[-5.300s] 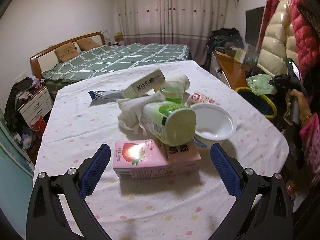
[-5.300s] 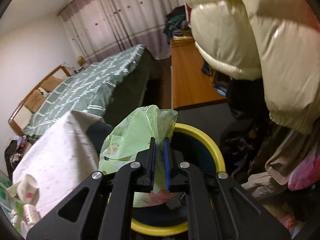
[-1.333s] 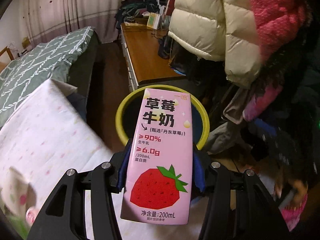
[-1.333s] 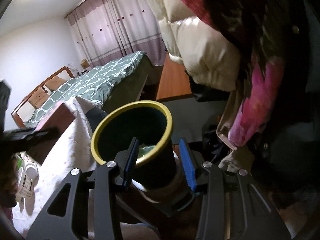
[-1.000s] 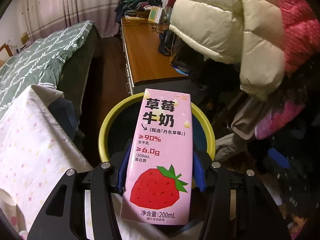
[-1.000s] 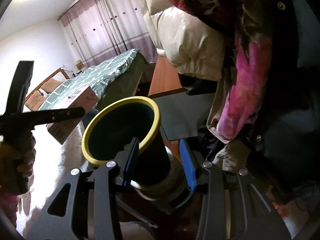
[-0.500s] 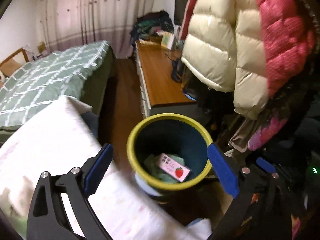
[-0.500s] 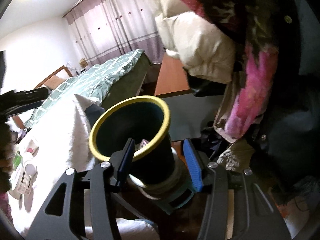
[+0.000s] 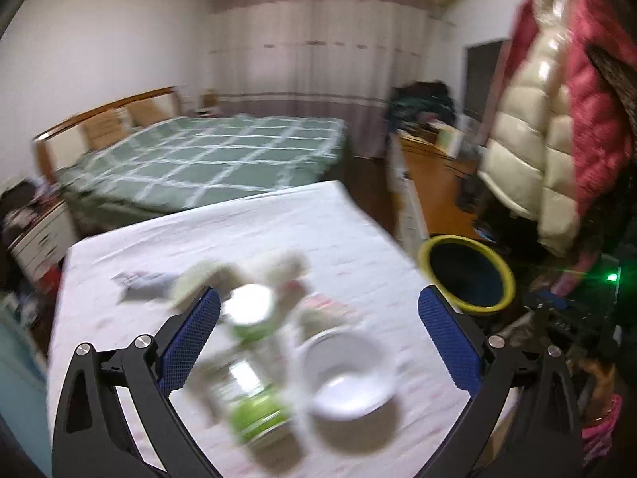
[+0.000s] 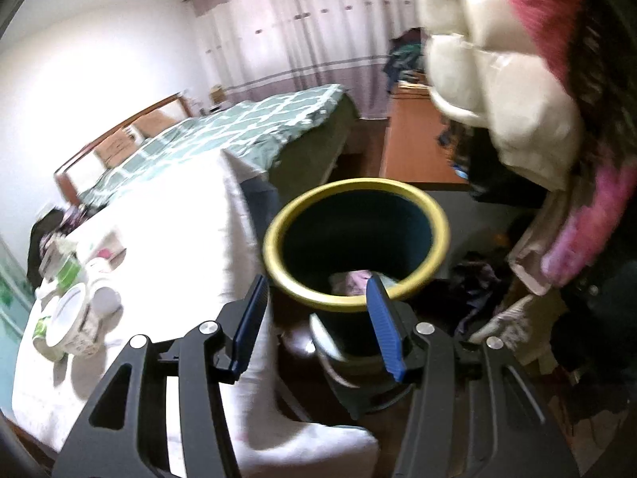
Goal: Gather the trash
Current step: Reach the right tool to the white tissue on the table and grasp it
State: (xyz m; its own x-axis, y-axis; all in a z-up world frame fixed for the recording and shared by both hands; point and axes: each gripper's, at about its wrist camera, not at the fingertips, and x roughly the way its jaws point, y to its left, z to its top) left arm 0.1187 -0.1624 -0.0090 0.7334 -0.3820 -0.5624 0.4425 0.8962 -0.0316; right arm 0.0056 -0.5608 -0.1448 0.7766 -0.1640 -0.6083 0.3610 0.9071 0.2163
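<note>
The left tool (image 9: 318, 342) is wide apart and empty; its jaws have just been opening, with nothing between them. It faces the trash pile (image 9: 258, 330) on the desk (image 9: 247, 231): a white bowl (image 9: 346, 374) near right, a green-labelled bottle (image 9: 254, 406) near left, and paper and wrappers farther back, all blurred. The bin (image 9: 466, 275) stands on the floor just beside the desk's right edge.

The right tool (image 10: 318, 318) is half open over the bin's near rim (image 10: 314, 298), not gripping it. Inside the bin a pink item (image 10: 354, 279) is partly visible.

Step in hand, as judged: pick the next item from the pile.
1. Choose one item at the near edge of the pile.
2. Square the jaws across its narrow side; the bottle may roll, so approach along its axis.
3. Close only when both pads bracket it.
4. Keep the bin rim clear for the drop.
</note>
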